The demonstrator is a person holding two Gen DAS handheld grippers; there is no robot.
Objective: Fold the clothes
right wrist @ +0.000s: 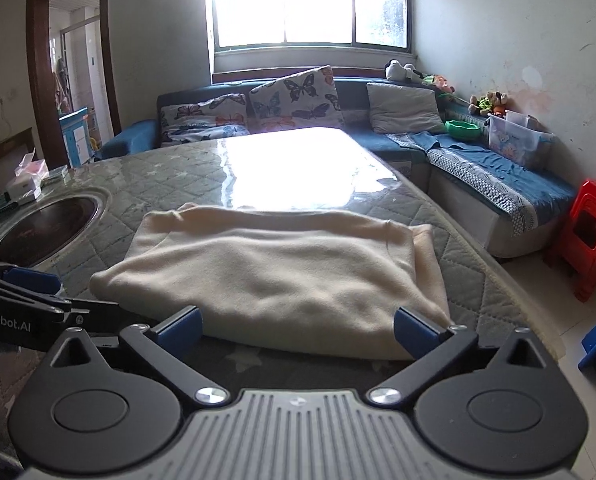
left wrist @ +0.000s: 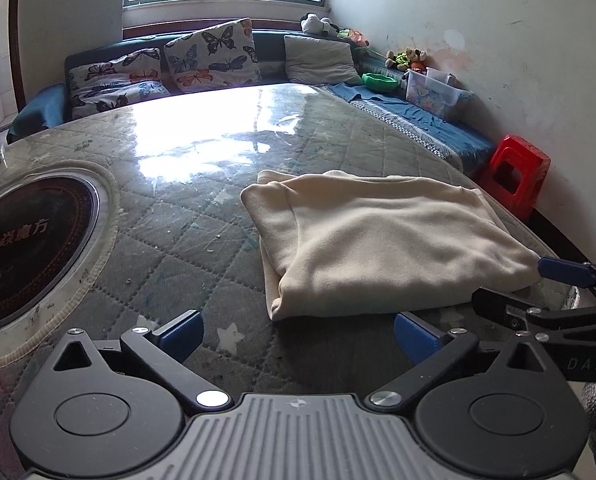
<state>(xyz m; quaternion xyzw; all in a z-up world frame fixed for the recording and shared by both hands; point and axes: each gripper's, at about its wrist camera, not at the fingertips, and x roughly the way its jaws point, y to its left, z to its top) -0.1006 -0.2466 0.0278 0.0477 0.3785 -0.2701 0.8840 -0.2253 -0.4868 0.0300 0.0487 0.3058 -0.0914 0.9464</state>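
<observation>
Right wrist view, cream garment point(right wrist: 274, 276) folded flat w/ soft wrinkles, both grippers' fingers point(right wrist: 178, 326) apart

folded cloth point(left wrist: 381, 240) on table point(left wrist: 186, 208) | cooktop point(left wrist: 30, 236) left | sofa point(left wrist: 266, 48) behind | stool point(left wrist: 513, 172) right

Left claw point(left wrist: 298, 338) and right claw point(right wrist: 298, 332) both spread wide.

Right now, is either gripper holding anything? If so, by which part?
Nothing is held. The left gripper and the right gripper are both open, near the front edge of the folded cream garment without clamping it.
</observation>
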